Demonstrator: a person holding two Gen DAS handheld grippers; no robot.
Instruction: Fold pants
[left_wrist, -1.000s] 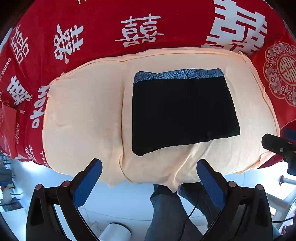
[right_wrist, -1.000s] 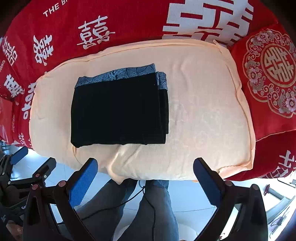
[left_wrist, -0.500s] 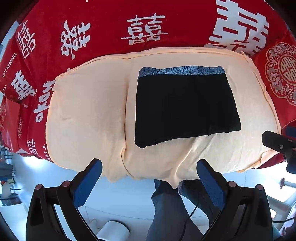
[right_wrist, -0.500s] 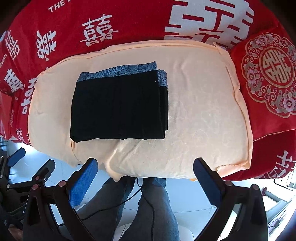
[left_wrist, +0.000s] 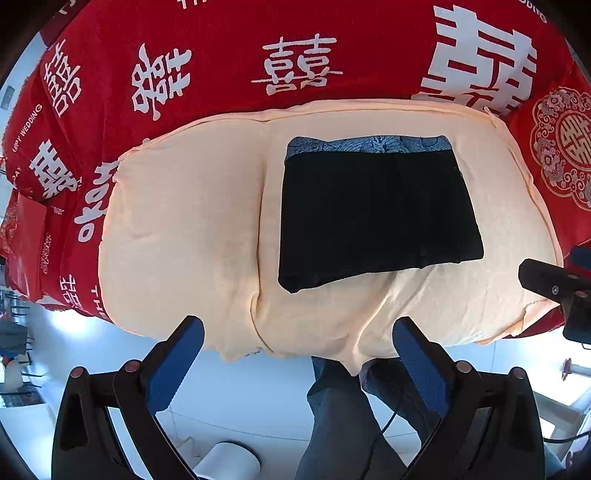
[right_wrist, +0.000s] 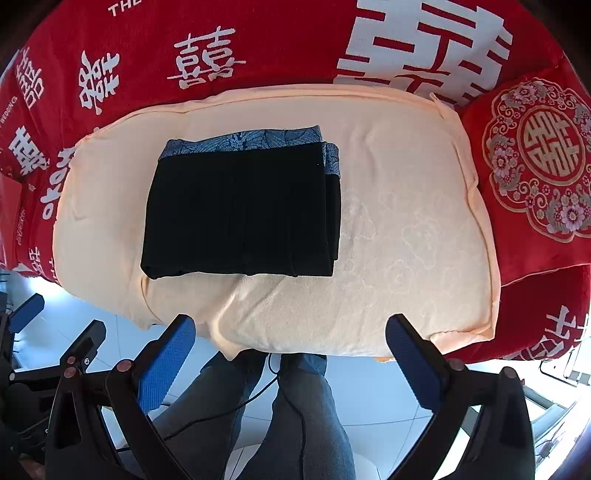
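The black pants (left_wrist: 376, 214) (right_wrist: 240, 210) lie folded into a flat rectangle on a peach cushion (left_wrist: 184, 240) (right_wrist: 406, 240), with their blue patterned waistband along the far edge. My left gripper (left_wrist: 295, 354) hangs open over the cushion's near edge, well short of the pants, nothing between its blue pads. My right gripper (right_wrist: 288, 350) is likewise open and empty, held back from the cushion's front edge. Both are apart from the cloth.
A red cover (left_wrist: 295, 44) (right_wrist: 258, 37) with white characters lies under and behind the cushion. A red embroidered pillow (right_wrist: 539, 158) sits at the right. A person's legs in jeans (right_wrist: 295, 413) stand below the cushion edge over a pale tiled floor.
Both grippers have drawn slightly back and up from the cushion, still open. The folded pants have not moved.
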